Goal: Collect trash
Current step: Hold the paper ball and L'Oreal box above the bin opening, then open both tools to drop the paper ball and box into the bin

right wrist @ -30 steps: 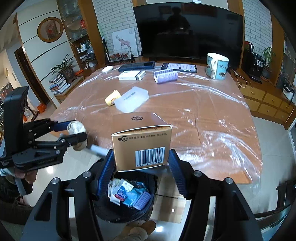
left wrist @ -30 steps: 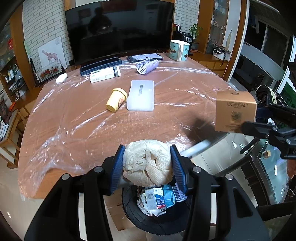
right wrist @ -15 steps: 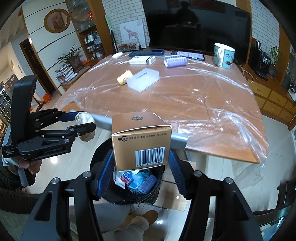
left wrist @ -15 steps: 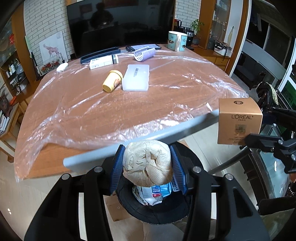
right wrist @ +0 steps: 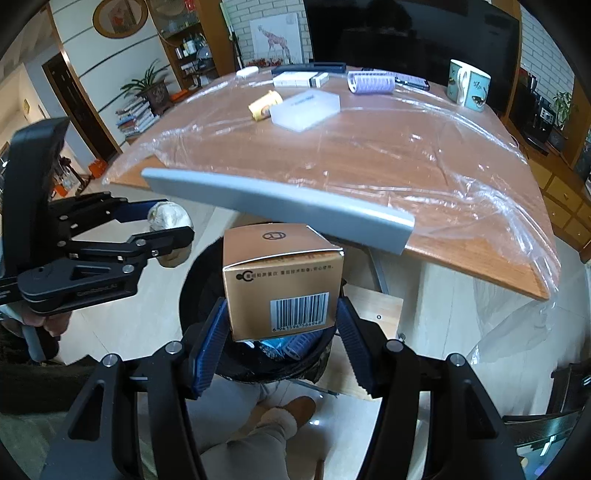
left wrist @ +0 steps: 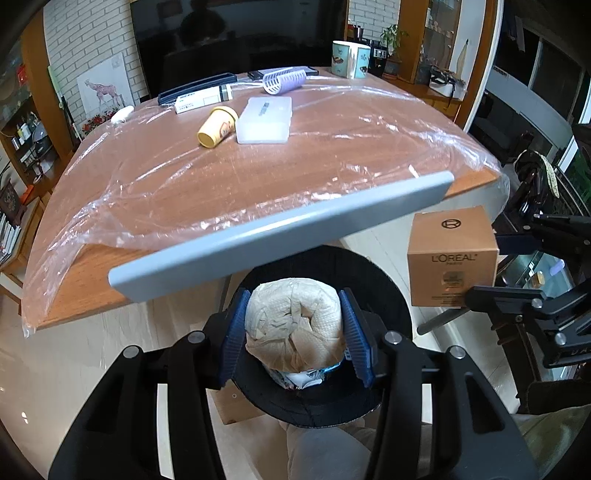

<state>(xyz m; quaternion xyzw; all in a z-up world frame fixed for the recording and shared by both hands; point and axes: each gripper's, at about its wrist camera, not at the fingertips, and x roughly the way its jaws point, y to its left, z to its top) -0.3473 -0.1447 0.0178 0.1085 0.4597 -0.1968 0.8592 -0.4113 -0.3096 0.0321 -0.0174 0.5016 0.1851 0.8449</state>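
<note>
Jaws of left gripper [left wrist: 295, 332] clamped on a wad of crumpled paper [left wrist: 293, 325], held directly above the black trash bin [left wrist: 384, 280]. Jaws of right gripper [right wrist: 282, 328] pressed on both sides of a tan cardboard box [right wrist: 282, 280], barcode face toward the camera, also above the bin, beside the paper wad. Seen from the left wrist, same box [left wrist: 452, 258] off to the bin's right, "L'OREAL" printed on its side. Inside the bin, blue and white packaging [right wrist: 291, 341] just below the box. Beyond the bin's far rim, a grey bar [left wrist: 280, 236] running across, near the table [left wrist: 258, 177] edge. Past the bin, table covered in clear plastic film. Farther from the bin, mid-table: a yellow cup [left wrist: 217, 126] on its side, touching or just beside a white flat case [left wrist: 265, 120]. Farthest from the bin: a white carton [left wrist: 204, 99], a lilac roller [left wrist: 284, 78], a patterned mug [left wrist: 350, 59], a dark television [left wrist: 236, 33] behind.
</note>
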